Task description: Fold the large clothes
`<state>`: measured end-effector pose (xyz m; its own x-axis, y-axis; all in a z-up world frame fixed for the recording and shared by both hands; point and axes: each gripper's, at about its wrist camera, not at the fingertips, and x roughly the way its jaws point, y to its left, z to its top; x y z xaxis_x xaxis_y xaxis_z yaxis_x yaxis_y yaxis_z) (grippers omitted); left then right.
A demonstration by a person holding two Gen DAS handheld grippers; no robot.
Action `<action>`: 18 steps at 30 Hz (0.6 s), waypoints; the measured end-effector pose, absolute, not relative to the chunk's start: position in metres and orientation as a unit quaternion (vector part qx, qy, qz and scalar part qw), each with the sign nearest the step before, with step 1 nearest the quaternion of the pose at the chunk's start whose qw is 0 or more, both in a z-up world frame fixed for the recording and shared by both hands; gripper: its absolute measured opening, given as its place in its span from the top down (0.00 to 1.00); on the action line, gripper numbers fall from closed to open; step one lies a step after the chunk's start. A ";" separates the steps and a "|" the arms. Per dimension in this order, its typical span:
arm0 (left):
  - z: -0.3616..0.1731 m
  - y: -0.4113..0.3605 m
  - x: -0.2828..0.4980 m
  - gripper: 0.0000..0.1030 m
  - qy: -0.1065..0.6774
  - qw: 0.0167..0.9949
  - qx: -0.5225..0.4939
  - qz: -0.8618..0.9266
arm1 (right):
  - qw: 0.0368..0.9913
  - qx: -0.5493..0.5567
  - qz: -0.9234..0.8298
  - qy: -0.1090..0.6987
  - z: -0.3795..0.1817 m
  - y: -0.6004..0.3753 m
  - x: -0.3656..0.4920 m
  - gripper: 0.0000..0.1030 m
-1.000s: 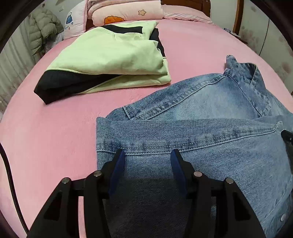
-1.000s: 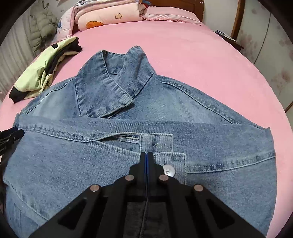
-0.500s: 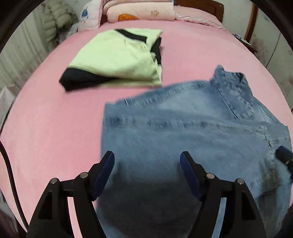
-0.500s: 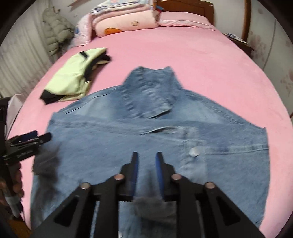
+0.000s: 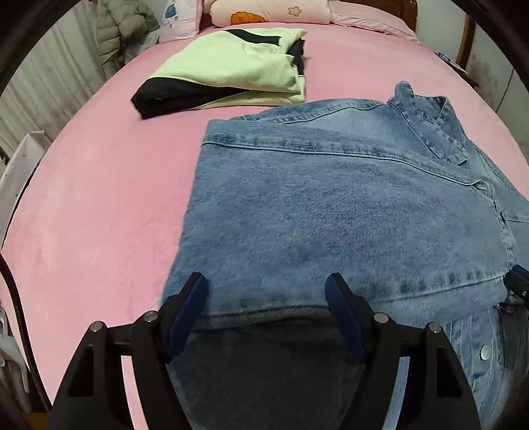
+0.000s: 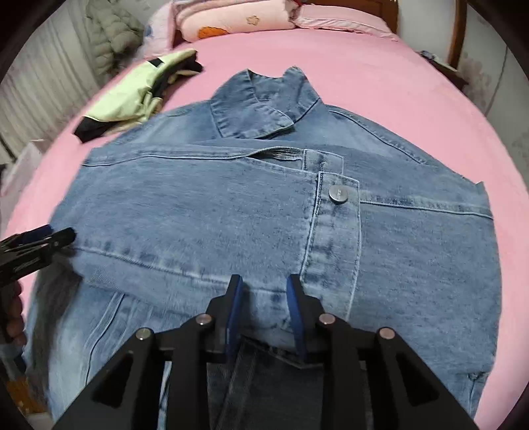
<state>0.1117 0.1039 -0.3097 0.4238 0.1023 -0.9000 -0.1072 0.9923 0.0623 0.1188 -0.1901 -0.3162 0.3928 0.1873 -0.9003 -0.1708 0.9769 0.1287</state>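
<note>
The left gripper (image 5: 266, 291) stands spread wide, gripping nothing. The right gripper (image 6: 264, 291) is opening, its 2 pads clear of the denim jacket (image 6: 231, 211) lying folded beneath on the pink bed (image 6: 380, 82). At 10 o'clock sits a folded green garment (image 6: 132, 96).

no legible text, jacket button (image 6: 338, 194) engraving too small to read

a home bedroom: pink-sheeted bed (image 6: 380, 82), pillows (image 5: 271, 11), wooden headboard (image 6: 373, 8).
</note>
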 end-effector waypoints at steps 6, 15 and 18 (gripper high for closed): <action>-0.299 0.117 0.088 0.23 0.541 0.837 0.003 0.085 | 0.826 -0.007 0.073 0.559 -0.312 -0.219 0.106 0.71; -0.249 0.136 0.037 0.23 0.540 0.834 -0.029 0.108 | 0.822 0.001 0.065 0.566 -0.264 -0.259 0.073 0.71; -0.221 0.138 0.026 0.23 0.531 0.841 -0.040 0.100 | 0.828 0.005 0.065 0.557 -0.235 -0.267 0.062 0.71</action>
<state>0.0261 0.1376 -0.2209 0.4165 0.1251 -0.9005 -0.2096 0.9770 0.0388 0.0624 -0.2671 -0.2352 0.3722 0.1132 -0.9212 -0.1017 0.9915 0.0807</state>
